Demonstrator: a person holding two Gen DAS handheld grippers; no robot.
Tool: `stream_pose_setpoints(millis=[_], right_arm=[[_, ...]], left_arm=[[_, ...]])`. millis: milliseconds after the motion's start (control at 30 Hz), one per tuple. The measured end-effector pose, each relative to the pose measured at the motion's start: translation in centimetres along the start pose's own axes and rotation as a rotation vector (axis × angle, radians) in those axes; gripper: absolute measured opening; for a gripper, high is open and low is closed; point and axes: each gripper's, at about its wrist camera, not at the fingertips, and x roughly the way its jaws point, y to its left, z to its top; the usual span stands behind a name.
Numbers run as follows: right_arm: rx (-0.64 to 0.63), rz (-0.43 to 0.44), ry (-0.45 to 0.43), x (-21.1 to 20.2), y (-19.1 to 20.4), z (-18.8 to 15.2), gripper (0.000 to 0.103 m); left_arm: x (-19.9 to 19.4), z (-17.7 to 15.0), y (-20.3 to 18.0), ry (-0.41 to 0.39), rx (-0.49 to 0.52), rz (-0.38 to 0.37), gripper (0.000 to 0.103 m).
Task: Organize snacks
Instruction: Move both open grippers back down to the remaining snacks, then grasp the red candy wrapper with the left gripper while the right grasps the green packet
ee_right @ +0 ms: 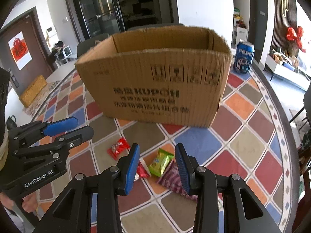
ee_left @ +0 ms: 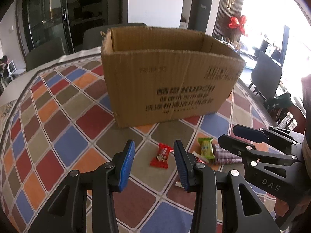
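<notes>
Right wrist view: a small cluster of wrapped snacks lies on the table (ee_right: 243, 147), on its patchwork-coloured cloth, just in front of the open cardboard box (ee_right: 155, 81). The green snack packet (ee_right: 161, 162) sits in the middle, touching the purple striped packet (ee_right: 173, 178) on its right; a red-and-white packet (ee_right: 142, 169) lies just beside it on the left, partly hidden behind a fingertip. The red candy packet (ee_right: 118, 148) lies a little apart, further left and nearer the box. The right hand-held gripper (ee_right: 157, 167) hovers over the green packet with its blue-padded fingers spread wide, holding nothing. The left hand-held gripper (ee_left: 153, 164) is likewise wide apart and empty; in its own view the red candy packet (ee_left: 161, 155) shows between its fingers. The box stands upright with its flaps gone or folded away; its inside floor cannot be seen. A blue drink can (ee_right: 244, 57) stands upright behind the box's right corner.
</notes>
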Motion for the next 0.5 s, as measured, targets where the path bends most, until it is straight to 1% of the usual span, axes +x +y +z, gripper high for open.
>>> stream_pose_setpoints(millis=[233,500], right_arm=[[0.020,0.011,0.042,1.3,-0.3,-1.1,0.039],[0.022,0.011,0.079,3.1,-0.5,-1.2,0.039]], left_arm=[[1.7,-1.0,-0.1,0.048,0.006,-0.014,0.041],[3.8,-1.6,0.1,0.101,0.000,-0.026,0.041]])
